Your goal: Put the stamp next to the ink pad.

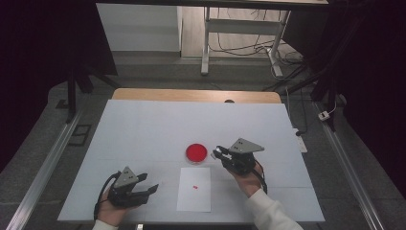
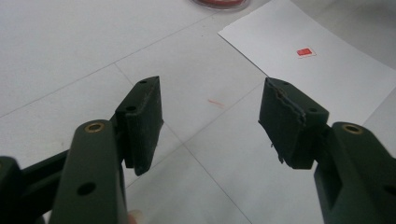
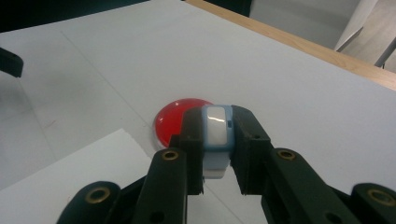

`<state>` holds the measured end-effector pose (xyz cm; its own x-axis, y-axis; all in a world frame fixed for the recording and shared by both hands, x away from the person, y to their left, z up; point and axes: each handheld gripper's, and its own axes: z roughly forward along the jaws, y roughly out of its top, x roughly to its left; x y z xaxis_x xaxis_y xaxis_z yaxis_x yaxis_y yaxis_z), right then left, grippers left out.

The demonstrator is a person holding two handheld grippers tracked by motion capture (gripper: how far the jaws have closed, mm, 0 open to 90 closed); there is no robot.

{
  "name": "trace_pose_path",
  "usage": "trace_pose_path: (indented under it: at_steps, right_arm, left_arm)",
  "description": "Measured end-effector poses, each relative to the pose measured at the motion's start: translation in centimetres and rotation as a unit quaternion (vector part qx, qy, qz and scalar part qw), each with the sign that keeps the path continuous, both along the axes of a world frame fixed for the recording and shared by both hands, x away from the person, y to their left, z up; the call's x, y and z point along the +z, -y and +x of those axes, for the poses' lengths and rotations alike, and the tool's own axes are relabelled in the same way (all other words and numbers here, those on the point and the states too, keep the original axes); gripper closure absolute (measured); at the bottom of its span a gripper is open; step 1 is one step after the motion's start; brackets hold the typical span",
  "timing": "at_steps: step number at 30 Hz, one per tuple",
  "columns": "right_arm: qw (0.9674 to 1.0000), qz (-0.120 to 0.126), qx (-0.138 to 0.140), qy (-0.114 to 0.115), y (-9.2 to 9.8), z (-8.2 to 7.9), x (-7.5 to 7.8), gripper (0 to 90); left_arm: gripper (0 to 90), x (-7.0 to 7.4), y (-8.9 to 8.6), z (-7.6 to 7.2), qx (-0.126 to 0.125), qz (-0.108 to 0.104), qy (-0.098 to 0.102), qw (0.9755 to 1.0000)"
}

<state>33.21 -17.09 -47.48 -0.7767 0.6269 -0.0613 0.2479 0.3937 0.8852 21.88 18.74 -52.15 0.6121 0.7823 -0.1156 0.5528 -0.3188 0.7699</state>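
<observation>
A small white block with a pale blue rim is pinched between the jaws of my right gripper, which is shut on it. That gripper hangs just right of a round red dish, seen right behind the block. A white sheet of paper lies in front of the dish and bears a tiny red mark. My left gripper rests near the table's front left, open and empty, facing the sheet and its red mark.
A white cover spreads over the table, and the wooden edge shows at the back. A table frame and loose cables stand on the floor beyond. A faint red smear marks the cover ahead of the left jaws.
</observation>
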Motion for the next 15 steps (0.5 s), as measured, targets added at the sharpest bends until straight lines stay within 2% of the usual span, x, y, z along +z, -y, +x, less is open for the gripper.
trace_pose_path:
  at_steps: [15]
  right_arm:
    - [0.9997, -0.001, -0.022, -0.006, 0.6, 1.9, 0.0, 75.1]
  left_arm:
    - [39.1, 0.0, 0.0, 0.0, 0.0, 0.0, 0.0, 1.0]
